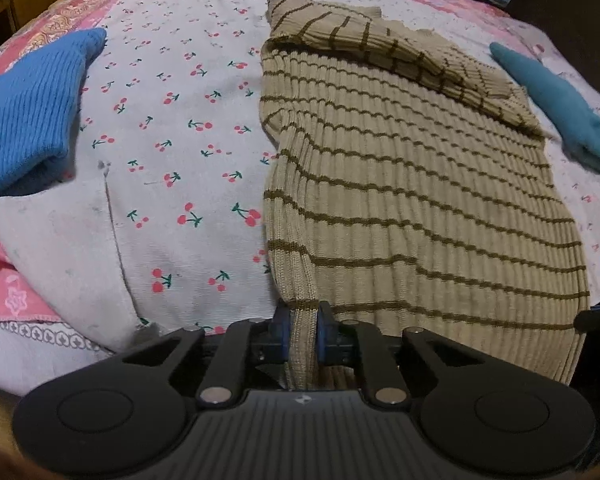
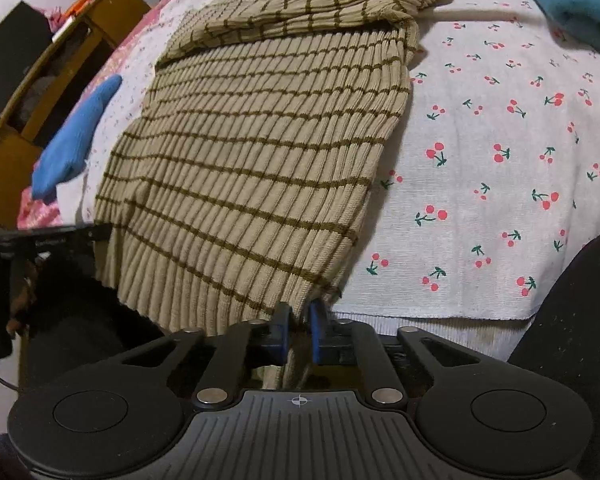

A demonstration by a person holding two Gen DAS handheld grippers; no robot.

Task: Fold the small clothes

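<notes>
- Your left claw [image 1: 303, 334] is clamped on the lower left hem corner of the beige ribbed knit sweater with brown stripes [image 1: 400, 168], low centre in the left wrist view.
- Your right claw [image 2: 298, 334] pinches the lower right hem corner, low centre in its view.
- The sweater lies flat on the cherry-print white bedsheet [image 1: 180, 128], sleeves folded across its top.
- A blue knit garment [image 1: 24, 120] sits at left; a teal cloth [image 1: 556, 108] at right.

No legible text, brand or number is found in either view. A small crosshair mark [image 2: 299, 401] is seen on the ribbed grey housing at the lower centre of the right wrist view. Faint lettering on a black bar [image 2: 56, 236] at mid left cannot be read.
</notes>
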